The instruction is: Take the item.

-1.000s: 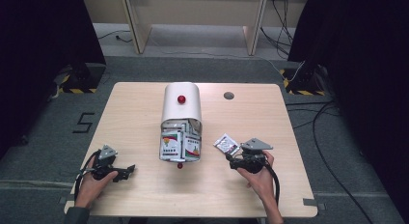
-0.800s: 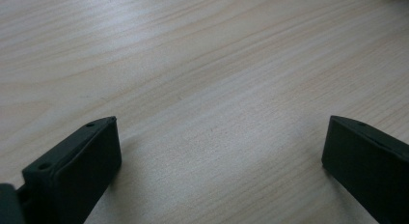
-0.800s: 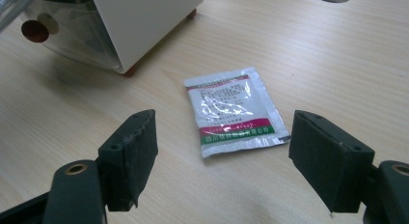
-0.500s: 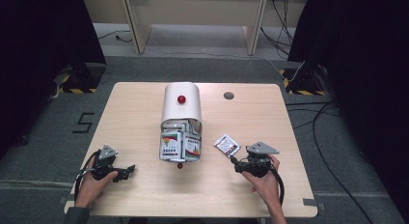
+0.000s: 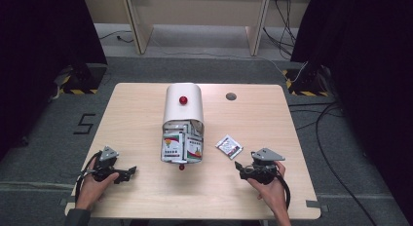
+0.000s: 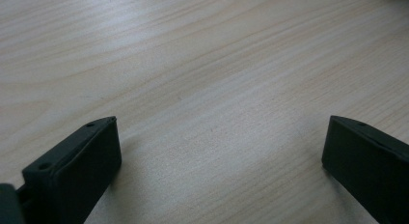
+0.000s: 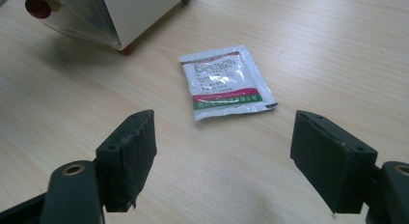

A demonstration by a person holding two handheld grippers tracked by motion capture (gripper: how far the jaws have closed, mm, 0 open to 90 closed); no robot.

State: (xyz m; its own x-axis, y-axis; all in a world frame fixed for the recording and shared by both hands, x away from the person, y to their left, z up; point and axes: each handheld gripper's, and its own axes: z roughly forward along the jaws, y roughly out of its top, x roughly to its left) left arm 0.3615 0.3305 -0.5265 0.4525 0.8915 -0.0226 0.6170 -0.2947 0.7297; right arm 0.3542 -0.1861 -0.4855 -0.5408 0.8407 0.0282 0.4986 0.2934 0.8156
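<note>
Saw a small white foil sachet with green and red print [image 5: 229,146] lying flat and alone on the pale wooden table [image 5: 302,187], just right of the open front of the white round-topped box with a red knob [image 5: 183,109]. Judged it set there on purpose: clear of the box, print upward, with bare wood all around, so easy to come at from the side.

Found the right gripper [image 5: 239,168] low over the wood, right of the box front and near the sachet, pointing at it. Noted both black jaws standing wide apart with nothing between them and the sachet just ahead of the gap, not touching either pad. Read that as a let-go or a line-up for a pick; could not tell which.

Found the left gripper [image 5: 130,171] well left of the box front, held close above the table in the left hand [image 5: 92,184]. Saw its jaws wide as well, with bare wood grain between them. Took it as parked out of the way, leaving the box mouth free.

Inside the box mouth, made out more printed packets [image 5: 181,148] stacked closely, and a second small red knob [image 5: 181,166] at the front edge. Behind and right of the box, spotted a grey round cap [image 5: 231,96] set in the tabletop, well apart from the work.

Saw nothing standing between the right gripper and the sachet. Judged the thin, flat foil the one snag: little edge to catch against the wood, and likely to slide toward the box.
</note>
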